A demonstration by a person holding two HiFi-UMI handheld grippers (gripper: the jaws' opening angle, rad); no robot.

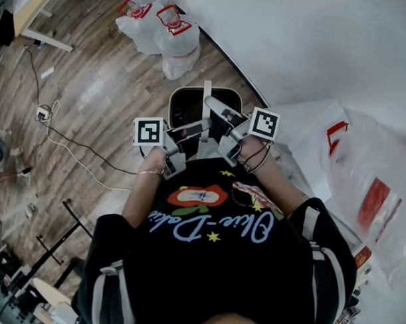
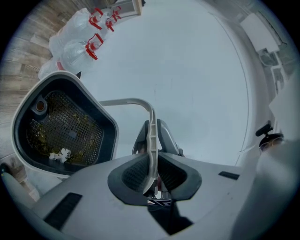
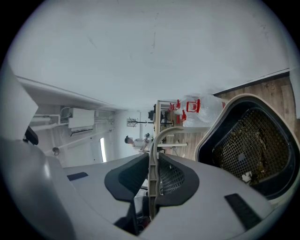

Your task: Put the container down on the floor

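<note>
The container (image 1: 191,106) is a dark bin with a pale rim, a mesh basket inside and a thin pale bail handle (image 1: 206,102). I hold it in front of me over the wood floor. My left gripper (image 1: 194,130) and right gripper (image 1: 222,114) both meet at the handle. In the left gripper view the container (image 2: 65,126) lies lower left, and the handle (image 2: 150,133) runs between the pads of the left gripper (image 2: 151,173), which is shut on it. The right gripper (image 3: 152,180) is likewise shut on the handle (image 3: 153,150), with the container (image 3: 248,145) at right. Scraps lie in the mesh.
A white wall (image 1: 313,49) rises just beyond the container. Clear plastic bags with red ties (image 1: 161,30) stand on the floor behind it, and another bag (image 1: 369,177) lies at right. Cables (image 1: 70,143) and a black stand (image 1: 60,246) are at left.
</note>
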